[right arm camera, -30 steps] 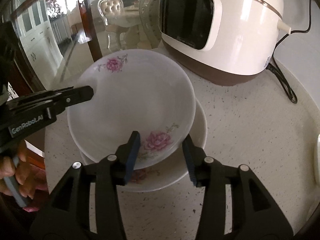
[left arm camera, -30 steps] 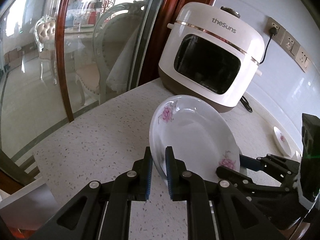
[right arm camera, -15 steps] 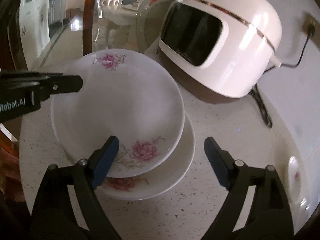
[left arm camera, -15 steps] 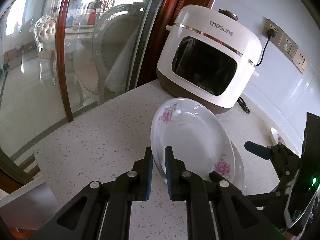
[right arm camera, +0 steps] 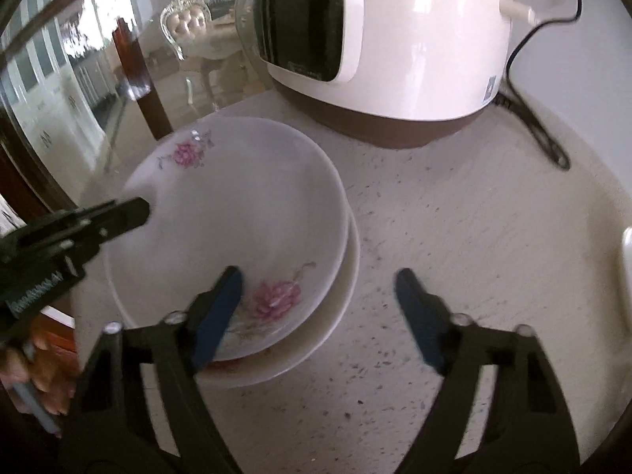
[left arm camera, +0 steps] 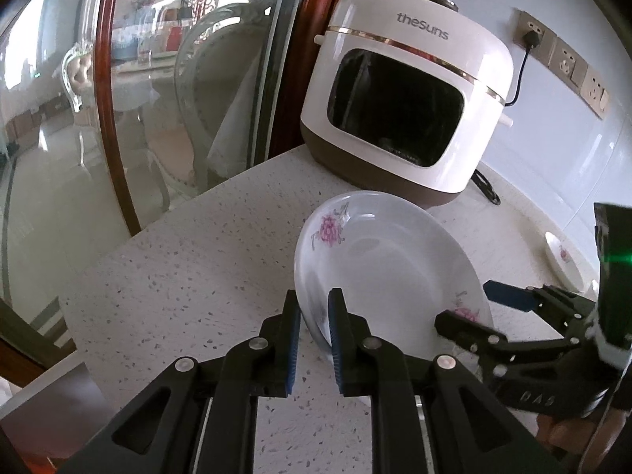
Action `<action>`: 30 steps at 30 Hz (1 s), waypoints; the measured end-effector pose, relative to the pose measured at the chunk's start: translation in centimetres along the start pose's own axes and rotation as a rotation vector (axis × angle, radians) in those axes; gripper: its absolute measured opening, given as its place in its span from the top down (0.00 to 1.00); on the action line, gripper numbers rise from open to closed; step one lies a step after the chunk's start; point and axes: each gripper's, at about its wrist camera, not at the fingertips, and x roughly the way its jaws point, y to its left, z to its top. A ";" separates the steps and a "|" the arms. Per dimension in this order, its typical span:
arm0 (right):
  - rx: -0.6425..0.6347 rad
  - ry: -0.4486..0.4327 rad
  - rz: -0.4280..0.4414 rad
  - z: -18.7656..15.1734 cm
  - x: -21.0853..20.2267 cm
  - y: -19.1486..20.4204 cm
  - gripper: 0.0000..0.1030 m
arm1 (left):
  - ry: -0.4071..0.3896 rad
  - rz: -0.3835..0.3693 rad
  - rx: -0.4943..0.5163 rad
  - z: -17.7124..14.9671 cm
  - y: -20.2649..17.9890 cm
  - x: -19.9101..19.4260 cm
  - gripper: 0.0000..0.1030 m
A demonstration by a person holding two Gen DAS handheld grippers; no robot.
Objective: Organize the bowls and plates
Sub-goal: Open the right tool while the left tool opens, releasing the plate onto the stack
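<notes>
- My left hand-held gripper is clamped on the near rim of the top plate, low in the centre of the left wrist frame, so I can steer that plate by its edge.
- My right hand-held gripper stands wide apart and grips nothing; 1 finger hangs over the plate's pink flower, the other over bare table.
- The top plate sits in a second plate beneath it, centre-left in the right wrist frame, in front of the white cooker. I judge it nearly seated, though I cannot tell if the rims are flush.
- Another small dish lies at the right edge of the left wrist frame, well apart; I judge it is the next thing to collect.
</notes>
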 end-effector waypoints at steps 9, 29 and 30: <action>0.025 0.012 0.067 -1.0 -0.9 -0.1 0.51 | -0.029 0.080 0.073 -0.8 -1.5 0.0 0.81; 0.053 0.012 0.108 -0.1 -0.6 -0.4 0.33 | -0.051 0.091 0.045 -0.6 -1.0 -0.5 0.49; 0.060 0.004 0.108 0.0 -0.8 -0.5 0.32 | -0.065 0.095 0.042 -0.5 -1.0 -0.8 0.48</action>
